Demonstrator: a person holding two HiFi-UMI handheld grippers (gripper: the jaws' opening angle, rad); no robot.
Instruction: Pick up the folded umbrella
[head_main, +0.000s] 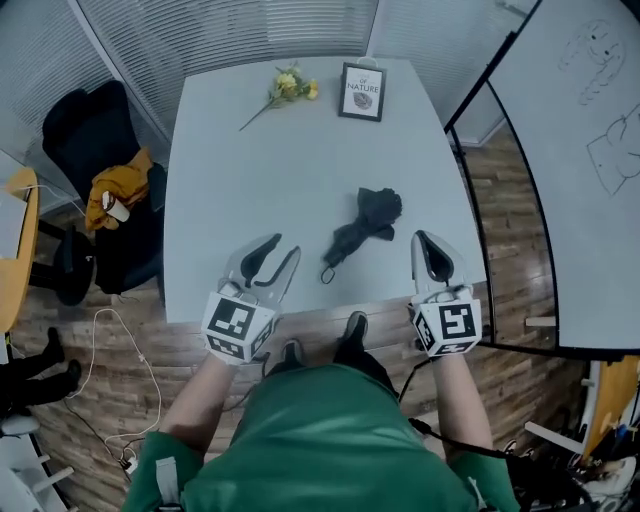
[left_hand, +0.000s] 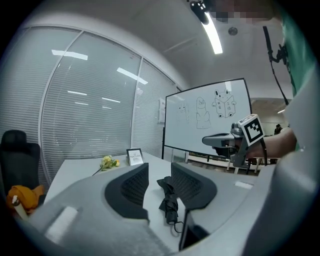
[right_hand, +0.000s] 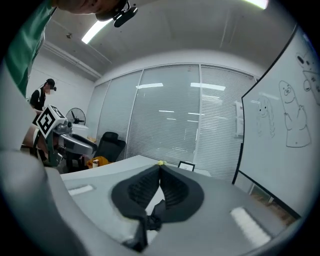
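Observation:
The folded black umbrella (head_main: 362, 228) lies on the pale grey table (head_main: 250, 170), right of centre, its wrist strap toward the near edge. My left gripper (head_main: 283, 249) hovers over the table's near edge, just left of the strap end, jaws open and empty. In the left gripper view the umbrella (left_hand: 169, 196) shows through the gap of that gripper (left_hand: 160, 175), lying a little ahead of the pads. My right gripper (head_main: 424, 240) is to the umbrella's right by the table's right edge, and in its own view the right gripper (right_hand: 160, 168) has its tips touching, holding nothing.
A yellow flower (head_main: 288, 86) and a small framed print (head_main: 362, 92) stand at the table's far end. A black chair with an orange cloth (head_main: 112, 190) is at the left, and a whiteboard (head_main: 590, 150) stands close on the right. Cables lie on the wooden floor.

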